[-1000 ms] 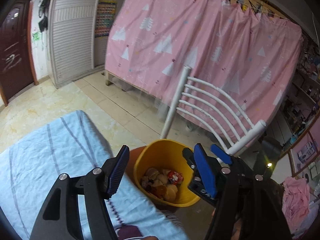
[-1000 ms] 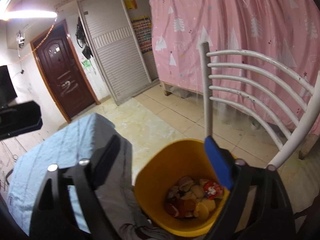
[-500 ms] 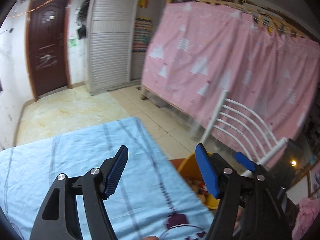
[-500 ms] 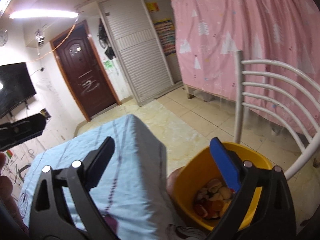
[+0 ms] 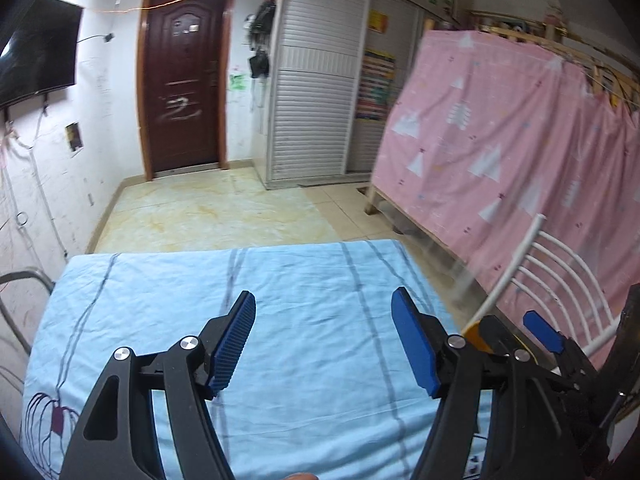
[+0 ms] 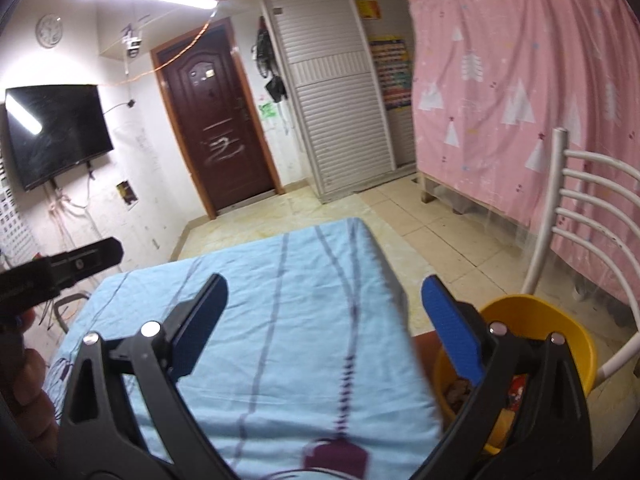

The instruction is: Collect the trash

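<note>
One pink curtain (image 5: 500, 152), a thin fabric printed with white triangular trees, hangs over a wooden frame along the right side of the room. One counter (image 5: 312, 308) fills the foreground, covered by a pale blue, slightly creased cloth with dark thin stripes; its top is bare in both views. One dark brown panelled door (image 5: 182, 80) and one white slatted cabinet (image 5: 316, 92) stand against the far wall, and one black flat screen (image 6: 56, 132) is mounted on the left wall. One white chair (image 6: 588, 220) with a curved, barred metal back stands beside the curtain.

One round yellow plastic bin (image 6: 532, 320) sits on the floor between the counter's right edge and the chair; inside it lies a pile of trash (image 6: 460, 392), mostly hidden, with a scrap of red wrapper showing.

There are two tools, each black with two blue ribbed pads. The left tool (image 5: 324, 340) hovers above the cloth, moderately spread, holding nothing. The right tool (image 6: 324, 320) stands wide, its jaws having just been opening, with nothing between them; one finger is over the cloth, the other in front of the bin.
</note>
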A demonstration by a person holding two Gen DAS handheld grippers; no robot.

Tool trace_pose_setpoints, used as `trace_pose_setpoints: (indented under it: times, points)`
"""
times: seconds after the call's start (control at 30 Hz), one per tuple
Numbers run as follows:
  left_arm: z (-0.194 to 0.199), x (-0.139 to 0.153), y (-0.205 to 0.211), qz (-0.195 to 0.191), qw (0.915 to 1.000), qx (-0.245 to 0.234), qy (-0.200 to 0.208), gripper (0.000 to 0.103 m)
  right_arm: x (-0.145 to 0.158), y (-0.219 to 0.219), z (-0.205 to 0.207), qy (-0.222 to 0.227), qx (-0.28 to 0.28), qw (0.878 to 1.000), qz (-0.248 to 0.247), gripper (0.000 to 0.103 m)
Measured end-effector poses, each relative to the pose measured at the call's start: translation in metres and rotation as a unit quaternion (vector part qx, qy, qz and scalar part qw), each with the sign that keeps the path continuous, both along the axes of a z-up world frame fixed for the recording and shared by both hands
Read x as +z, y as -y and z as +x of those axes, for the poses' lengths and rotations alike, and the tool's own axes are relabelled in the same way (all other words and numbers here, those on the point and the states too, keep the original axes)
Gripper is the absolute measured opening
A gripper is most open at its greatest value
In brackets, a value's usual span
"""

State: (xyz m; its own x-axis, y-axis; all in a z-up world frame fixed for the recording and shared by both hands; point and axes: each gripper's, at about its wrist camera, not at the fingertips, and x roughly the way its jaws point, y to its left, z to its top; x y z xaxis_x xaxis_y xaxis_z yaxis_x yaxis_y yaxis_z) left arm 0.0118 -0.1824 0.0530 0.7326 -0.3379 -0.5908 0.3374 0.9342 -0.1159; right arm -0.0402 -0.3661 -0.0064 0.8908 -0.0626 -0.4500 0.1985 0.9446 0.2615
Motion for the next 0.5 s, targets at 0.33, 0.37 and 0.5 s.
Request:
trace_pose_setpoints:
  times: [0.33,0.37,0.5]
  points:
    - [0.001,-0.002,-0.059,0.007,0.9986,0.051,0.014,0.062,0.008,-0.056,0.018,0.004,0.051,0.999,-0.018,0.094]
    - [0.001,-0.002,-0.064,0.008,0.9983,0.055,0.015,0.062,0.008,-0.062,0.02,0.004,0.057,0.998,-0.02,0.094]
    - [0.002,-0.004,-0.085,0.011,0.9972,0.073,0.014,0.062,0.01,-0.077,0.025,0.003,0.072,0.997,-0.025,0.094]
